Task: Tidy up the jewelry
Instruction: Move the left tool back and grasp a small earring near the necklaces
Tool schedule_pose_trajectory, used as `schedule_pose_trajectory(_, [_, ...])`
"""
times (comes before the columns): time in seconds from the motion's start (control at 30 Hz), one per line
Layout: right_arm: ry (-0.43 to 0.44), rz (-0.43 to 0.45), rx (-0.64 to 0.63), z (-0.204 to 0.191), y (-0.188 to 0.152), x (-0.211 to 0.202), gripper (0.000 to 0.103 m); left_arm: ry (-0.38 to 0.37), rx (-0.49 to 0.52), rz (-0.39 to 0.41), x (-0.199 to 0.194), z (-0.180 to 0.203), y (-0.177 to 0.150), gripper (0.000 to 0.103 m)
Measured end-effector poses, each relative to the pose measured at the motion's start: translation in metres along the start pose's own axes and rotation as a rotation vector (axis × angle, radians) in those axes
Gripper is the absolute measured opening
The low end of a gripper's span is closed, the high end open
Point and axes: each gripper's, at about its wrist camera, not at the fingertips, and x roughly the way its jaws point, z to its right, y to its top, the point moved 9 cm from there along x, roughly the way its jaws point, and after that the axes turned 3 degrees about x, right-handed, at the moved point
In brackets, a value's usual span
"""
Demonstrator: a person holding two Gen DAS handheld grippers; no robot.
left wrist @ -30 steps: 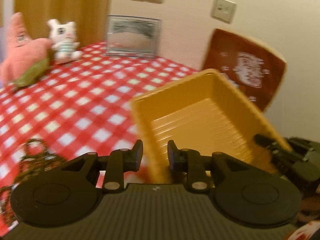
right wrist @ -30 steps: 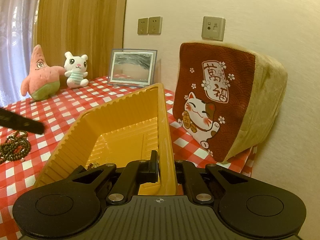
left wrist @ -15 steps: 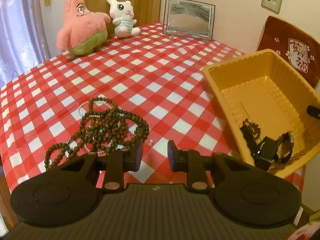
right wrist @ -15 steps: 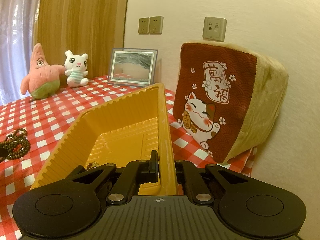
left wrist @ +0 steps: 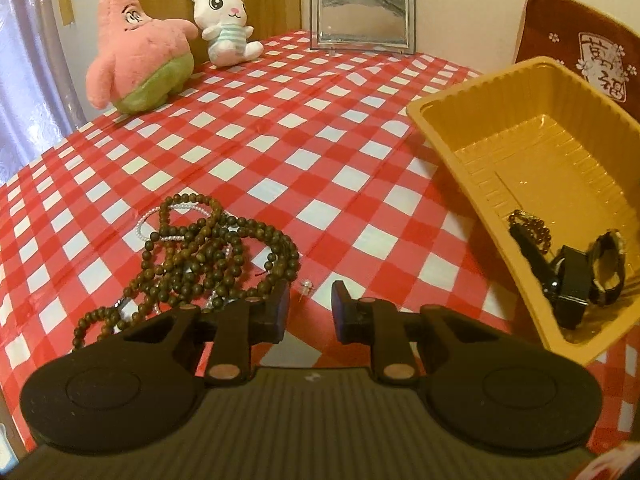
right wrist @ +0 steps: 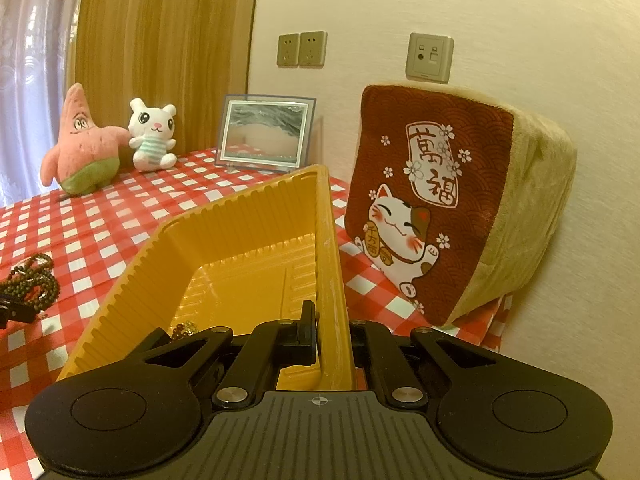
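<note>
A tangle of dark wooden bead necklaces (left wrist: 212,256) lies on the red checked tablecloth, with a white pearl strand (left wrist: 172,220) under it and a small clear earring (left wrist: 306,286) beside it. My left gripper (left wrist: 308,312) is open and empty, just short of the earring and right of the beads. The yellow plastic tray (left wrist: 452,152) holds a black watch (left wrist: 576,276) and a small chain (left wrist: 532,228). My right gripper (right wrist: 332,332) is shut on the yellow tray's near wall (right wrist: 328,272), holding it tilted. The beads also show at the far left of the right wrist view (right wrist: 32,280).
A pink starfish plush (left wrist: 140,64), a white bunny plush (left wrist: 224,28) and a framed picture (left wrist: 362,20) stand along the table's far edge. A red lucky-cat cushion (right wrist: 448,200) leans on the wall right of the tray.
My left gripper has swung away from the tray to the left and down towards the beads, still open. The right gripper has kept its grip on the tray wall.
</note>
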Motion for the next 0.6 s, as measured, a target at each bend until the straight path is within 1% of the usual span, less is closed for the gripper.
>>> schedule_pose_trajectory(0.27, [-0.005, -0.006, -0.004, 0.001, -0.002, 0.0, 0.005, -0.002, 0.027, -0.012, 0.015, 0.001, 0.004, 0.018])
schedule_pose_trajectory(0.3, [-0.006, -0.007, -0.004, 0.001, -0.002, 0.0, 0.005, -0.004, 0.031, -0.014, 0.017, 0.001, 0.004, 0.016])
schedule_pose_trajectory(0.33, [-0.006, -0.008, -0.004, 0.002, -0.002, 0.001, 0.005, -0.005, 0.034, -0.016, 0.018, 0.001, 0.004, 0.013])
schedule_pose_trajectory(0.47, [-0.011, -0.005, 0.0, 0.002, -0.002, 0.001, 0.005, 0.001, 0.038, -0.032, 0.025, 0.0, 0.003, 0.008])
schedule_pose_trajectory(0.6, [-0.012, -0.003, 0.002, 0.002, -0.002, 0.001, 0.005, 0.002, 0.059, -0.029, 0.025, 0.002, 0.001, 0.007])
